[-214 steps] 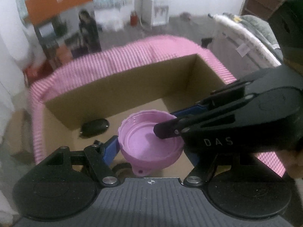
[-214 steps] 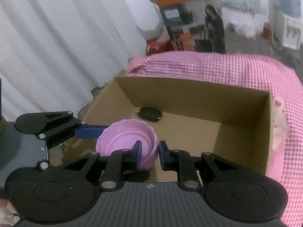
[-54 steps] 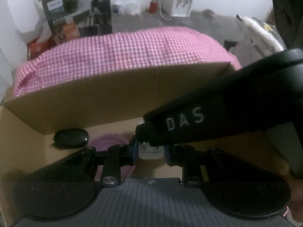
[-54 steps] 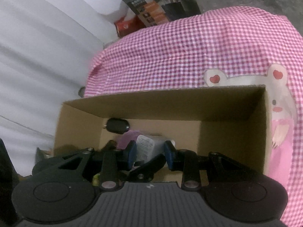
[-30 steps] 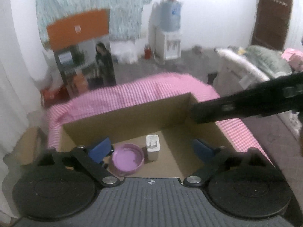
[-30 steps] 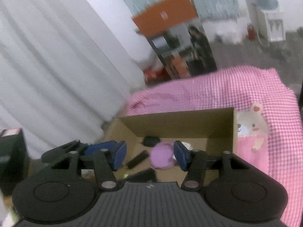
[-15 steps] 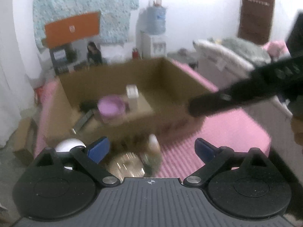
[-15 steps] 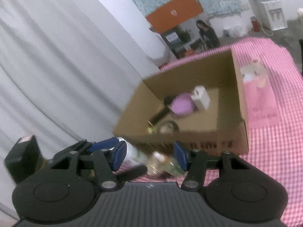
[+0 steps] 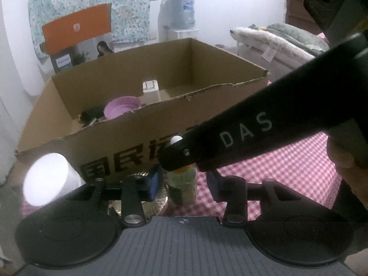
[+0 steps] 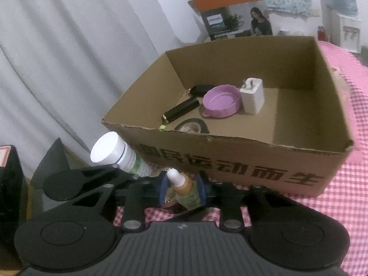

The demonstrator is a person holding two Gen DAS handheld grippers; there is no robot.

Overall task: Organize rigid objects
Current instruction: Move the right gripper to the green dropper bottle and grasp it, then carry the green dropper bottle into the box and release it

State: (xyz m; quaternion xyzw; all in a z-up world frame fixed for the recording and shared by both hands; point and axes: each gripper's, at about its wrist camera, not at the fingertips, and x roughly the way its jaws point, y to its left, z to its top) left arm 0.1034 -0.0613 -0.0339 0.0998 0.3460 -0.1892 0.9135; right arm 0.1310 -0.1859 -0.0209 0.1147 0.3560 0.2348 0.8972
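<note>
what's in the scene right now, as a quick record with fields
surface: checked cloth
box: cardboard, open top
in box: lid, charger, tube
outside box, near side: bottle, jar
left gripper: jaws closing, bottle between, not pressing
right gripper: jaws closing, gripping bottle
</note>
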